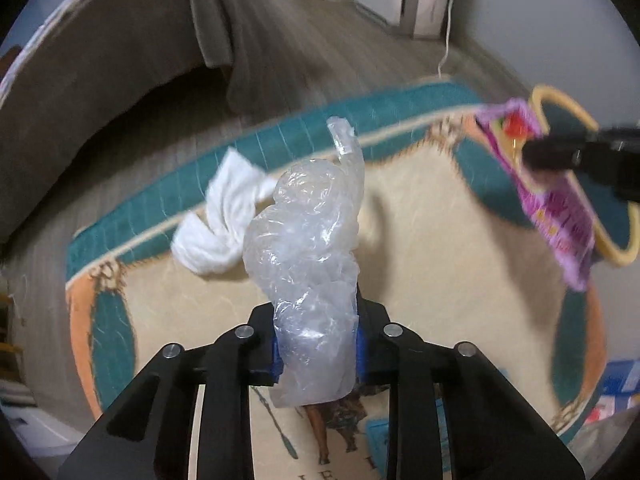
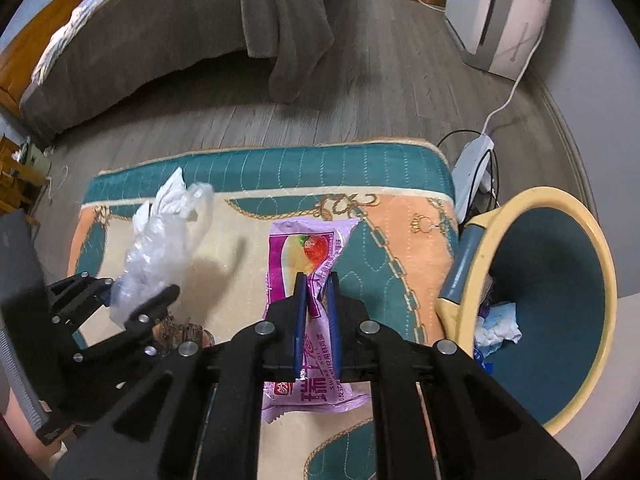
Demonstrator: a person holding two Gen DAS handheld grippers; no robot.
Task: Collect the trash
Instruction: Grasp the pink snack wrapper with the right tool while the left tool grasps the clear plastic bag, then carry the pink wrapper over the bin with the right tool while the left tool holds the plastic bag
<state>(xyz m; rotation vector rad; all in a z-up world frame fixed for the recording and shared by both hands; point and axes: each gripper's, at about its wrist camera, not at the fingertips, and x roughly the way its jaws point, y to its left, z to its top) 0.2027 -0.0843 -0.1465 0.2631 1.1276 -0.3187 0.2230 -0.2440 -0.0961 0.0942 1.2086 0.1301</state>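
My left gripper point(image 1: 318, 344) is shut on a crumpled clear plastic bag point(image 1: 308, 248) and holds it up above the patterned mat point(image 1: 440, 240). A white crumpled tissue point(image 1: 220, 216) lies on the mat just behind the bag. My right gripper point(image 2: 318, 320) is shut on a purple snack wrapper point(image 2: 304, 256) with a strawberry picture, above the mat point(image 2: 400, 240). The wrapper point(image 1: 552, 196) and right gripper point(image 1: 568, 156) also show at the right of the left wrist view. The left gripper point(image 2: 132, 300) with its bag point(image 2: 160, 248) shows at the left of the right wrist view.
A teal bin with a yellow rim point(image 2: 560, 300) stands right of the mat and holds crumpled paper point(image 2: 500, 328). A power strip and cables point(image 2: 476, 168) lie behind it. A grey-covered bed point(image 2: 160, 32) is at the back, a white appliance point(image 2: 500, 12) at the back right.
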